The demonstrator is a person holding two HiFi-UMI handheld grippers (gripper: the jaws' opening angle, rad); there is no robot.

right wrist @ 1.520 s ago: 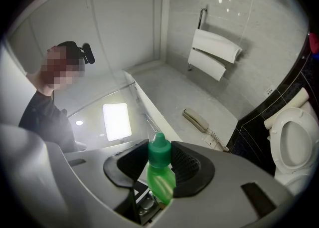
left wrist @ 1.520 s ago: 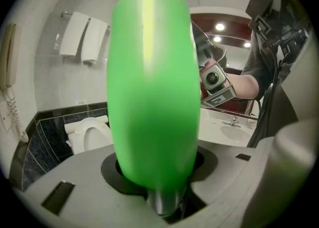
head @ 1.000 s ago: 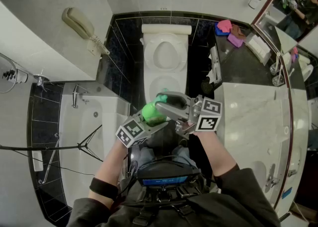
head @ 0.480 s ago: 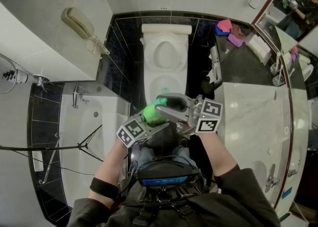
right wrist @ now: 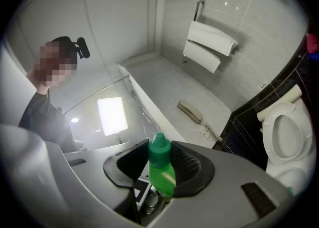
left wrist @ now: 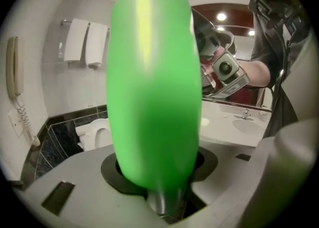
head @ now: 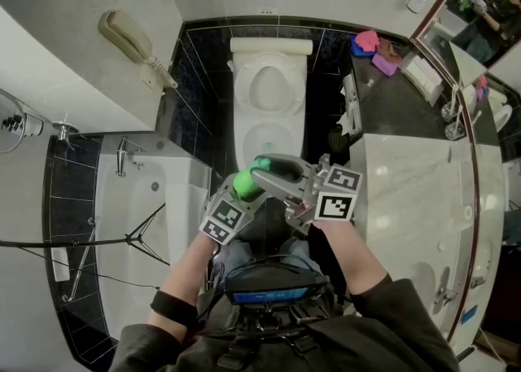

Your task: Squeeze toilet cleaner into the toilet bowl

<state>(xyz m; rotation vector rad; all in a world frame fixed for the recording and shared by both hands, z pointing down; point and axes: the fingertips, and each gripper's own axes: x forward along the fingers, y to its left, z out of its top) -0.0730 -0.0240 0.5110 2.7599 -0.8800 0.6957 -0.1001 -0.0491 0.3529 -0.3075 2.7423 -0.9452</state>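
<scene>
Bottle (left wrist: 152,87) of cleaner pinched at body in left claw (head: 238,198), green cap (right wrist: 159,147) pinched in right claw (head: 275,168), short of toilet bowl (head: 269,89). Probably uncapping: hold body steady, twist cap only, avoid squeezing. Bathtub (head: 130,199) edge left, counter (head: 415,191) edge right; free room ahead over bowl.

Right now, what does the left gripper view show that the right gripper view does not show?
Only the left gripper view shows the broad body of the green bottle clamped in the left gripper, and also the washbasin counter and the mirror. Only the right gripper view shows the bottle's dark green cap between the jaws of the right gripper, and a bright rectangular light. Both show the bottle, the toilet, the wall phone and the hanging towels.
</scene>
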